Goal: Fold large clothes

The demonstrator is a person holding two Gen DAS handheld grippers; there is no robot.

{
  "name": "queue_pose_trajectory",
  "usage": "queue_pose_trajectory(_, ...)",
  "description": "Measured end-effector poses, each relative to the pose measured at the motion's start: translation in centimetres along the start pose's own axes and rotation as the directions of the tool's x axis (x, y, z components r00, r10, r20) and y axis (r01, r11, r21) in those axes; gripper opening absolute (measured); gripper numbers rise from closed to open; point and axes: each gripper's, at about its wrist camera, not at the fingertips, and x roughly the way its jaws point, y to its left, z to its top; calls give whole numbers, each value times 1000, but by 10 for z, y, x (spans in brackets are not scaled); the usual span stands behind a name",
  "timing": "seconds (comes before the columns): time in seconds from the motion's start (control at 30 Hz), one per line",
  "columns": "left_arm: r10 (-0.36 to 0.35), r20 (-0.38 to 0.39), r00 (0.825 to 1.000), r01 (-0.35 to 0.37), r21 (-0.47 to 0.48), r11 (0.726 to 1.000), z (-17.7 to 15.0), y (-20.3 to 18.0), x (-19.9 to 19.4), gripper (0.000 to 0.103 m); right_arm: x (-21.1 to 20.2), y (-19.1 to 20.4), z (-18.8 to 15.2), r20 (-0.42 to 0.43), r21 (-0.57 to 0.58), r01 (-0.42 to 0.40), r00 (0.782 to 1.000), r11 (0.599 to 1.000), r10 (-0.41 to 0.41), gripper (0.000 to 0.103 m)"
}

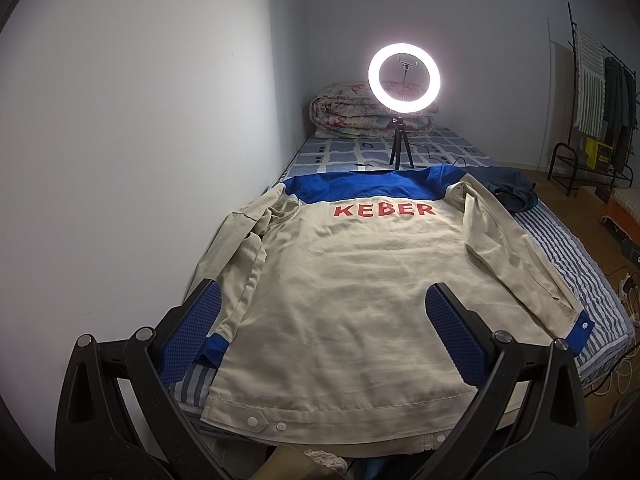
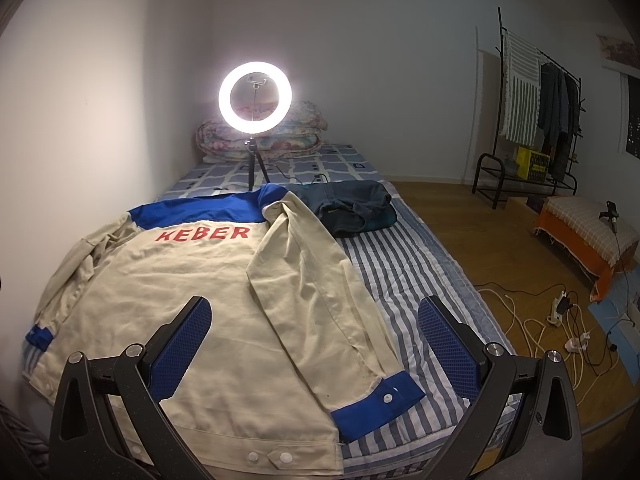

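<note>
I have the beige jacket (image 1: 360, 280) spread back-up on the near end of the bed (image 2: 400, 264), sleeves laid down along its sides, so folding can start. My left gripper (image 1: 322, 332) and right gripper (image 2: 316, 344) hover above the hem, jaws wide apart, holding nothing

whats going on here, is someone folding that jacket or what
A person holds a gripper in each hand above a beige work jacket with blue yoke and red KEBER lettering, spread back-up on the striped bed. The left gripper and right gripper are both open and grasp nothing. The sleeves lie along the jacket's sides, so folding has not started. A dark blue crumpled garment and a lit ring light sit farther up the bed.
</note>
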Motion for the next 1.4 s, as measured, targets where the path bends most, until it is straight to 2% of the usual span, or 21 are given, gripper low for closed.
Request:
queue_pose_trajectory(0.4, 5, -1, 1000, -5, 2, 1000, -1, 0, 1, 103, 1, 1, 0, -1, -1, 3, 1000, 1000, -3, 102)
queue_pose_trajectory(0.67, 14, -7, 1000, -14, -9, 1000, -7, 15, 10, 103, 1, 4, -3, 9, 5, -9, 1000, 1000, 9, 102)
queue_pose_trajectory(0.73, 25, 1, 1000, -25, -8, 1000, -11, 19, 9, 103, 2, 7, -3, 24, 13, -48, 999, 999, 47, 102)
queue_pose_trajectory(0.83, 41, 13, 999, -41, -23, 999, -19, 29, 5, 103, 4, 15, 0, 39, 27, -156, 987, 987, 155, 102)
queue_pose_trajectory(0.93, 50, 6, 999, -49, -46, 998, -30, 40, 6, 103, 10, 31, 9, 19, 14, -224, 974, 974, 224, 102)
queue_pose_trajectory(1.07, 45, -24, 999, -46, -45, 998, -46, 49, 11, 103, 20, 62, 22, -26, -36, -304, 953, 952, 303, 102)
queue_pose_trajectory(1.2, 56, -26, 998, -57, -29, 998, -67, 53, 12, 103, 32, 98, 36, -84, -70, -402, 914, 913, 396, 102)
queue_pose_trajectory(1.27, 57, -28, 998, -58, -20, 998, -76, 54, 12, 101, 40, 117, 40, -113, -70, -459, 886, 886, 450, 102)
queue_pose_trajectory(1.33, 54, -34, 998, -55, -17, 998, -81, 57, 14, 97, 49, 138, 44, -150, -62, -524, 846, 849, 511, 101)
queue_pose_trajectory(1.4, 44, -37, 998, -45, -19, 999, -83, 61, 16, 91, 61, 157, 48, -189, -49, -567, 813, 822, 550, 94)
